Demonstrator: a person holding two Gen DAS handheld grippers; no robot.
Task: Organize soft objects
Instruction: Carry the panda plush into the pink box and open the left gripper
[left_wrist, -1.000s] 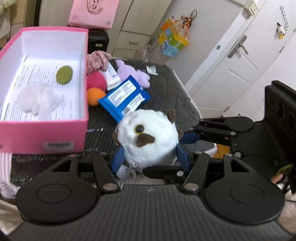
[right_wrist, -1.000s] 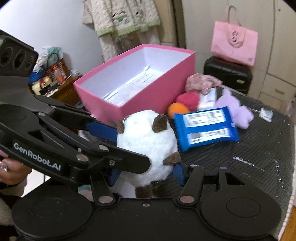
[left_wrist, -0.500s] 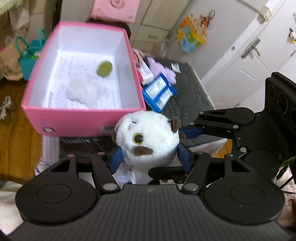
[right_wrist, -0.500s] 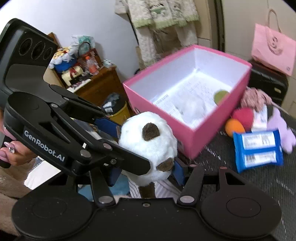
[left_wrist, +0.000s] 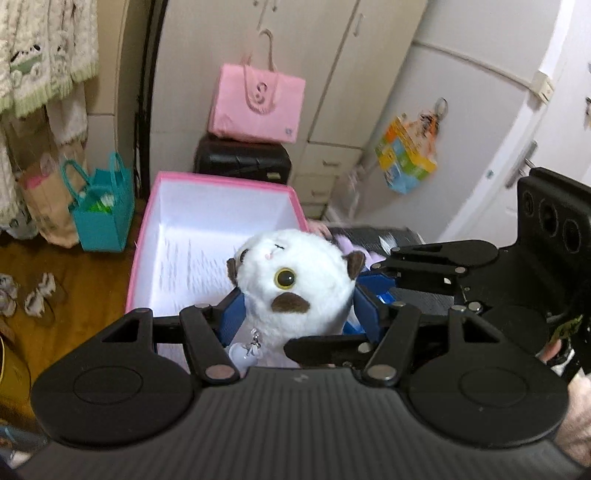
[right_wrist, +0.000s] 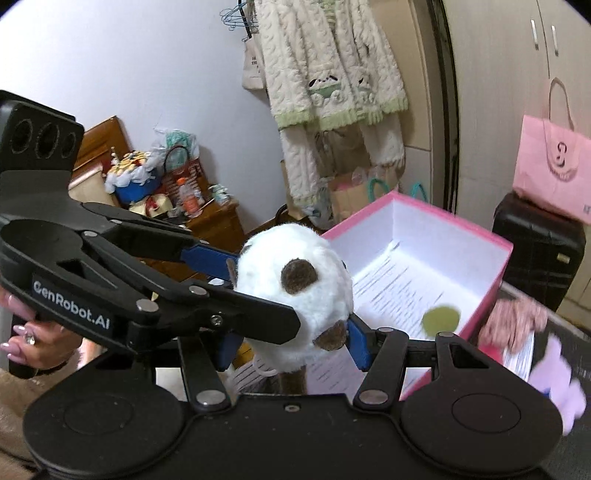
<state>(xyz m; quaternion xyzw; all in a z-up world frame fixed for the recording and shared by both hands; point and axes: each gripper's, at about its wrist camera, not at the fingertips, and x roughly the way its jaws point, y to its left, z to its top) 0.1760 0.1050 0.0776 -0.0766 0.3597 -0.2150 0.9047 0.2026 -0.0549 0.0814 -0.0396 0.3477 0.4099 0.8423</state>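
Both grippers are clamped on the same plush (left_wrist: 291, 288) — a round white toy with brown ears — and hold it in the air over the near end of the pink box (left_wrist: 221, 181). The left gripper (left_wrist: 295, 314) presses its blue pads against the toy's two sides, and the right gripper (right_wrist: 291, 336) does likewise from its own angle, with the left one's black finger crossing in front of the toy in the right wrist view.

Part of the sorting looks done: a green disc (right_wrist: 441, 319) lies on the box's paper-lined floor. The rest of the floor is partly hidden by the toy and the grippers.

The plush itself is not yet in; it hangs above the box, so it has only to be lowered and let go. More remains on the dark table (right_wrist: 569, 325) beside the box — a pinkish knitted thing (right_wrist: 517, 314), a lilac toy (right_wrist: 561, 384) and a blurred packet between them. By that count the job seems perhaps near its middle.
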